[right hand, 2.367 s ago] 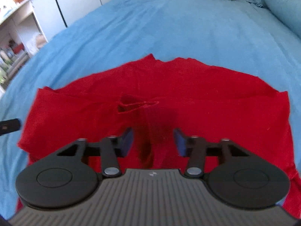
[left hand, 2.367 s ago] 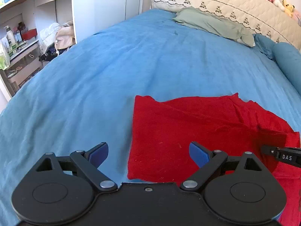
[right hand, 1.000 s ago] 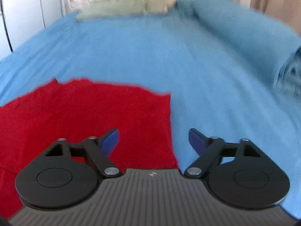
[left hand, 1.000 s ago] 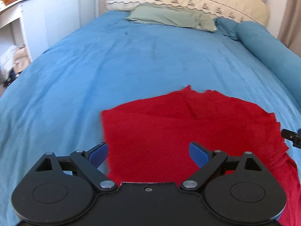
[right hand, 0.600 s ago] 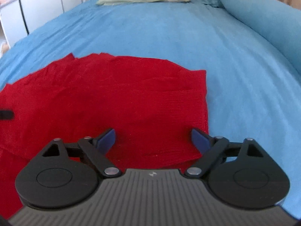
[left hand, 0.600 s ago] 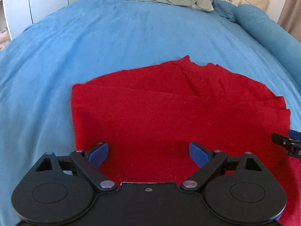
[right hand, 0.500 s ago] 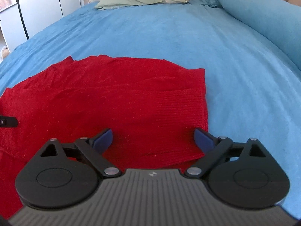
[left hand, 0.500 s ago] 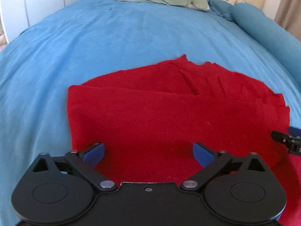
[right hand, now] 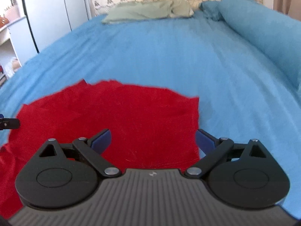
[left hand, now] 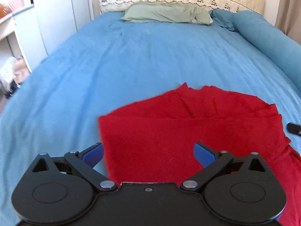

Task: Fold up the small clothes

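Left wrist: blue bedspread (left hand: 150, 60), green pillow (left hand: 165, 14)

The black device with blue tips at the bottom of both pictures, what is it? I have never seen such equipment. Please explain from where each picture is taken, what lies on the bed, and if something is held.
These are two hand-held grippers; a person carries one in each hand. Each has a wide-angle camera looking forward along its two blue-tipped fingers, so the black body fills the bottom of its own picture.

One picture comes from the left gripper, the other from the right gripper. Both stand open and hold nothing.

On the blue bedspread lies a red knitted garment, partly folded, with one layer over another. The left gripper is at its left edge, the right gripper at its right edge. A green pillow and a rolled blue blanket lie farther back.
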Motion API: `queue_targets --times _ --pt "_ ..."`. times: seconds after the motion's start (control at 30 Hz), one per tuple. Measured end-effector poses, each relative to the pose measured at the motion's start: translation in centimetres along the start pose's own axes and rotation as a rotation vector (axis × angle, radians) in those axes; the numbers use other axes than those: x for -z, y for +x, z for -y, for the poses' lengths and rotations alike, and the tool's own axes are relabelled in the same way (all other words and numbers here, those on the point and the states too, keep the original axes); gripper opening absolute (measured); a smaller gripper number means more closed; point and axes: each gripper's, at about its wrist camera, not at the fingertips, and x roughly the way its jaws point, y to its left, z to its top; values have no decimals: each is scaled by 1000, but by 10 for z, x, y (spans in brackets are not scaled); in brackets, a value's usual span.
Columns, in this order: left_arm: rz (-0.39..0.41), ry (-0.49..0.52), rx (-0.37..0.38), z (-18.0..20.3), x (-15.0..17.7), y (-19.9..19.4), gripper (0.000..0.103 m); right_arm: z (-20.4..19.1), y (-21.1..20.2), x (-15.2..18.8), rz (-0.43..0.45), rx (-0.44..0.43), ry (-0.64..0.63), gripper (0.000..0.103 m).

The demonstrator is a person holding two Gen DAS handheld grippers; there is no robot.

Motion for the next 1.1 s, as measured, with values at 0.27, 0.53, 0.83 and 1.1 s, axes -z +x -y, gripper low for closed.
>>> queue_targets --times 0.27,0.53,0.83,1.1 --pt "-51 -38 -14 -13 31 -78 103 10 -98 -5 58 -35 47 103" --pt "-208 -111 115 -46 102 -137 103 12 -179 42 -61 -27 44 103" --pt "-428 -237 186 -73 214 -146 93 17 -212 135 -315 -2 8 103" --pt "-458 -255 217 -72 236 -134 69 31 -213 186 -463 24 65 95"
